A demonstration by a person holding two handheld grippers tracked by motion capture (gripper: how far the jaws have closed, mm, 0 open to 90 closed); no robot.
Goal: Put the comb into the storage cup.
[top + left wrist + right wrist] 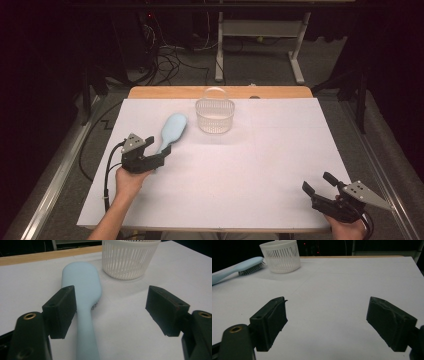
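Note:
A light blue hairbrush lies bristles down on the white tabletop, its handle pointing toward the near left. My left gripper is open at the handle's end. In the left gripper view the brush runs down between the jaws of that gripper, its handle close beside the left jaw and far from the right one. A white slotted basket stands just right of the brush head, also seen as the basket. My right gripper rests open at the near right corner, nothing between its fingers.
From the right gripper a wide bare stretch of white surface leads to the brush and basket at the far left. A wooden table edge shows behind the sheet. Cables and a desk frame sit beyond.

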